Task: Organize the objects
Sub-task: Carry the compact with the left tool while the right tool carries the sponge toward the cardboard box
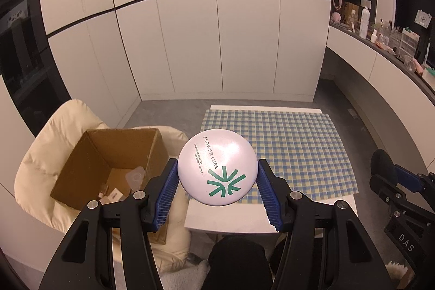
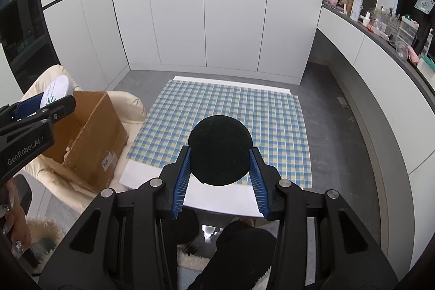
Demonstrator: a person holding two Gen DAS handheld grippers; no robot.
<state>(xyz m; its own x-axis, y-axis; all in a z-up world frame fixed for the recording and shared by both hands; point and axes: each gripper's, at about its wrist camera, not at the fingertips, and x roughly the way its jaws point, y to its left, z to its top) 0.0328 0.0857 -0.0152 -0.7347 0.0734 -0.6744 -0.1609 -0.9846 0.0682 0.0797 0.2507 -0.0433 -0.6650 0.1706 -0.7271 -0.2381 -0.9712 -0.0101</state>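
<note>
White plastic, domed and printed with a green mark, is what I have in the left gripper (image 1: 217, 181): the powder compact (image 1: 217, 167) sits squeezed between the two blue ribbed pads (image 1: 167, 189), its flat face tilted up toward the camera. From the right wrist view I see the same compact out at the left, over the cream cushion (image 2: 40, 83) and close to the far rim of the cardboard box (image 2: 89, 132). My right gripper (image 2: 220, 167) is clamped on a black round puff (image 2: 219, 150), a soft dark disc that fills the gap between its pads and hangs above the near part of the checked cloth (image 2: 272, 127) on the white table (image 2: 217, 197). What my next move turns on, I judge, is where the box lies: its open mouth sits left of and below the compact, on the cushion, with a few small items already in the bottom. The left hand is plainly the nearer one; the right would have to cross the table's corner to reach it. Neither disc has a long axis to line up.
</note>
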